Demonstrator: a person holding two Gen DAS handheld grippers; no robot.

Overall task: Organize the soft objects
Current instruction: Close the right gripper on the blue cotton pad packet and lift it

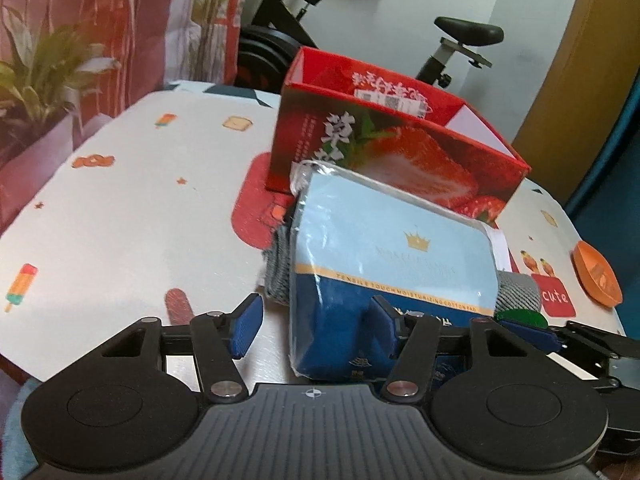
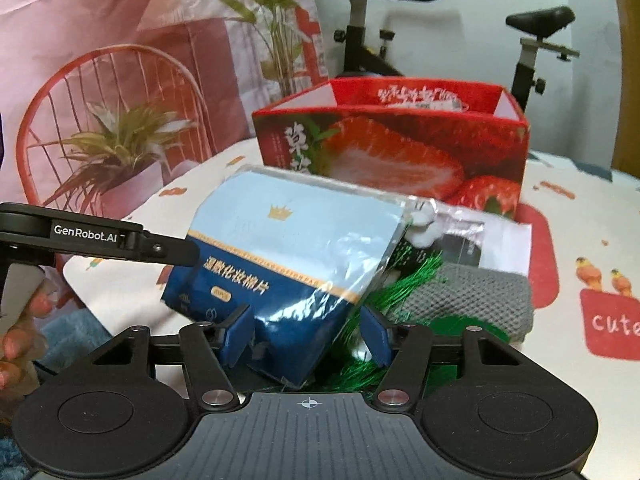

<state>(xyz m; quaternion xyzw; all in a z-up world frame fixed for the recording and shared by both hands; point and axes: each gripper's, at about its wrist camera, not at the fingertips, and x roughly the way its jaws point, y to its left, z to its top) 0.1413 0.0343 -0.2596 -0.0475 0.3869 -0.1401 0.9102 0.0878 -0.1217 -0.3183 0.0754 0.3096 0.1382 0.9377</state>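
Right wrist view: right gripper (image 2: 306, 338) fingers clamp the blue packet (image 2: 280, 264), left gripper (image 1: 316, 330) fingers straddle its corner, unclenched, beside the box (image 2: 392, 140).

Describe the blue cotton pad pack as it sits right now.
The cotton pad pack is a soft, glossy plastic-wrapped block, pale blue above with a gold crown, dark blue below a gold band with white lettering. It sits tilted in front of the red strawberry box, over a grey knitted cloth and green strands. Its lower corner lies between the right gripper jaws; the left gripper straddles its other edge.
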